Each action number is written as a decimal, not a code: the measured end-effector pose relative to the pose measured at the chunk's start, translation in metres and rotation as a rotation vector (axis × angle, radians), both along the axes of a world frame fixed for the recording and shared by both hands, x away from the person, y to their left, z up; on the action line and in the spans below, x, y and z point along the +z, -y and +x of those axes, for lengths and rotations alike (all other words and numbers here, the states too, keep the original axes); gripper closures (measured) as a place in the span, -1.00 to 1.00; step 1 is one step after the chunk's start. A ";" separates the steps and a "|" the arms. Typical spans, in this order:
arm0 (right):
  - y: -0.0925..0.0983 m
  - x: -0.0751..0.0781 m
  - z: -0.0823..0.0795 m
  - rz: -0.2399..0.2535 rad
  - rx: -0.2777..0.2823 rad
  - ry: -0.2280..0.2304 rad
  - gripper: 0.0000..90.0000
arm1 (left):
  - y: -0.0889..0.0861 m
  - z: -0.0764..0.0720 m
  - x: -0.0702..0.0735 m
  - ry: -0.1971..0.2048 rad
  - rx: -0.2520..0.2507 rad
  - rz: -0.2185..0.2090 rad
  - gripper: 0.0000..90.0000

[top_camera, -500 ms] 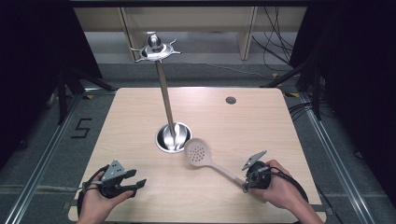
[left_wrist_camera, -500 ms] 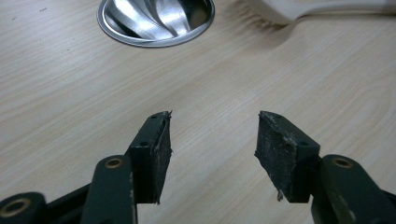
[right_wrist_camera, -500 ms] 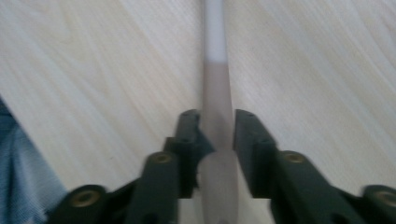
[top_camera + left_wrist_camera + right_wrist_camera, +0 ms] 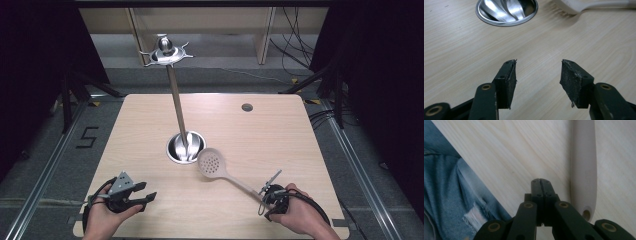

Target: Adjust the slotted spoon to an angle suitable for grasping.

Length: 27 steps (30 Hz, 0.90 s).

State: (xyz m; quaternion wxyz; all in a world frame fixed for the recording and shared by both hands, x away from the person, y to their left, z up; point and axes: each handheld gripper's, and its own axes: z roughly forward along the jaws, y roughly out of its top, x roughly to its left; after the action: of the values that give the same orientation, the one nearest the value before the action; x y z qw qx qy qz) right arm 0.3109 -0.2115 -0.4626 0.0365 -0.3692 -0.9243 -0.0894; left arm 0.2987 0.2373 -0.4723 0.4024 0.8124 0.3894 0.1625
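I read the work in hand as the pick-up of the slotted spoon (image 4: 220, 168), with the step at approach: nothing is gripped yet. My right gripper (image 4: 270, 198) sits at the near right corner of the surface (image 4: 280, 135), just beside the end of the spoon's handle. In the right gripper view its jaws are pressed fully together with nothing between them, and the handle end (image 4: 584, 182), with its hanging hole, lies alongside them and outside them. My left gripper (image 4: 137, 197) rests at the near left, well apart from the spoon; its jaws stand wide apart and empty, pads (image 4: 507, 82) over bare wood.

Next move, in my judgement: the right jaws must open, shift sideways to straddle the handle, then close across its narrow width. The handle lies flat on the surface, so the lower edge of the jaws needs to get low enough to catch it.

The spoon is pale cream, probably plastic, with a round perforated bowl and a long smooth handle. Its bowl lies just beside the base (image 4: 185, 148) of the steel utensil stand (image 4: 176, 107) at the middle of the surface, handle running diagonally toward my right hand (image 4: 300, 215). The stand's hooked crown (image 4: 165, 51) carries nothing.
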 end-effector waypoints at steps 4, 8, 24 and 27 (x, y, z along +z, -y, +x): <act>0.004 -0.005 0.003 -0.042 -0.043 -0.009 1.00 | -0.002 -0.002 0.002 0.007 0.001 0.005 0.01; 0.005 -0.006 0.005 -0.061 -0.070 -0.022 1.00 | 0.000 0.000 0.001 0.008 -0.001 -0.011 0.01; 0.018 -0.009 0.019 -0.086 -0.168 -0.022 1.00 | -0.001 -0.001 0.001 -0.003 -0.005 -0.008 0.01; 0.024 -0.007 0.027 -0.086 -0.219 -0.008 1.00 | 0.001 -0.001 0.001 -0.013 0.004 -0.028 0.01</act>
State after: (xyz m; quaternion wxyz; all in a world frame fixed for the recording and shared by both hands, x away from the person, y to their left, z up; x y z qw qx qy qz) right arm 0.3383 -0.2351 -0.4693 0.0144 -0.4694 -0.8813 -0.0515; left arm 0.2974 0.2362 -0.4717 0.4110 0.8068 0.3960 0.1527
